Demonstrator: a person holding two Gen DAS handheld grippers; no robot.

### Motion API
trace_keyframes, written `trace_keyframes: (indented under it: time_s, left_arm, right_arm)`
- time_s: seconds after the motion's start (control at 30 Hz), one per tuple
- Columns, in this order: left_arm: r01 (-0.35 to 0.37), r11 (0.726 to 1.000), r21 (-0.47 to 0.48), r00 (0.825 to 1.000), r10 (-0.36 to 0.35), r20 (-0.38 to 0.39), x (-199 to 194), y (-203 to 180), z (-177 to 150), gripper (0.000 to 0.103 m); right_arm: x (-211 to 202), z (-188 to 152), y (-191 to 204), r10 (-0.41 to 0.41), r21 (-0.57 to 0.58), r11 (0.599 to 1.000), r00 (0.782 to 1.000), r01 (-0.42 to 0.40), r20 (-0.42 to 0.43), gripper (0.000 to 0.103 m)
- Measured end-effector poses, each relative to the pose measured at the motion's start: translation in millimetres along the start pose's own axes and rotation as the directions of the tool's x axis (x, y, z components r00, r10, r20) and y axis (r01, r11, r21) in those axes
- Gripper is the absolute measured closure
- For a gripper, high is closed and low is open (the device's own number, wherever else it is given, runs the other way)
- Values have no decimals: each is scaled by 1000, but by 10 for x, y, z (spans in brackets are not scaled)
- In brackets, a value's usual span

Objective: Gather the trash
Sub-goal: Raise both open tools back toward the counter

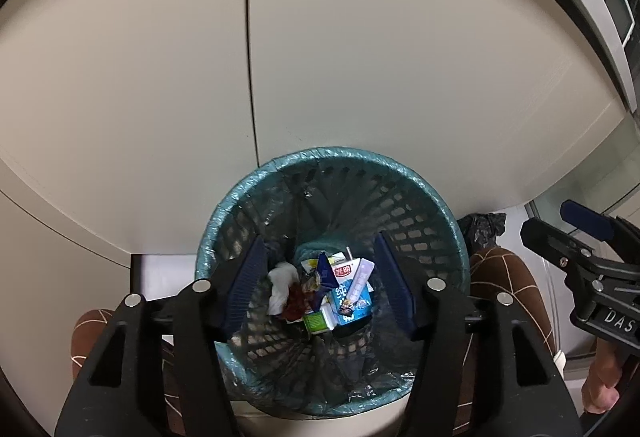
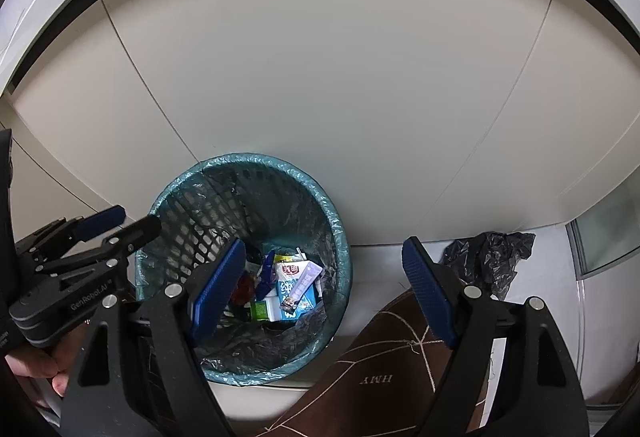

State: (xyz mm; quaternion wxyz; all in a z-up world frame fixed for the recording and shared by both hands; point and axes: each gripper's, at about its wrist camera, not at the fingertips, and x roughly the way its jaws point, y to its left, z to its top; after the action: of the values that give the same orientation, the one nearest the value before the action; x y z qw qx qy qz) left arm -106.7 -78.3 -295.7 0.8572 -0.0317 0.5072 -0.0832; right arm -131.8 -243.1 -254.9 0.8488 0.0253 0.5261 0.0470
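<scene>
The left wrist view is looking straight down into the wastebasket (image 1: 332, 277), with the left claw (image 1: 320, 287) spread wide and empty, its blue pads (image 1: 248, 285) framing the rubbish. The right wrist view is showing the basket off to the left and, unlike the other, the full crumpled black bag (image 2: 490, 261) lying on the floor beside a brown patterned cushion (image 2: 384, 365). The right claw (image 2: 324, 297) is also hanging open, holding nothing. A pale cabinet wall (image 2: 340, 77) is standing behind the basket. Inside the teal liner (image 2: 340, 265) are lying a blue-and-white milk carton (image 1: 352, 297), a white crumpled tissue (image 1: 282, 285), a green carton (image 1: 316, 321) and a red wrapper (image 1: 295, 303).
</scene>
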Motion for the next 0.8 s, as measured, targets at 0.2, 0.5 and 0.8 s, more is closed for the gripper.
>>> trace_keyframes:
  time_s: [0.2, 0.5, 0.8]
  left_arm:
    - [-40, 999, -15, 998, 40, 45, -265, 88, 79, 22]
    - [-63, 996, -62, 987, 71, 142, -971, 310, 322, 6]
    - [-96, 992, -85, 959, 115, 260, -1653, 533, 753, 6]
  right_arm:
    - [-93, 86, 31, 14, 2, 1000, 1000, -14, 20, 26]
    - [-473, 347, 171, 55, -25, 998, 993, -52, 103, 24]
    - [-1089, 827, 304, 93, -37, 996, 970, -87, 225, 14]
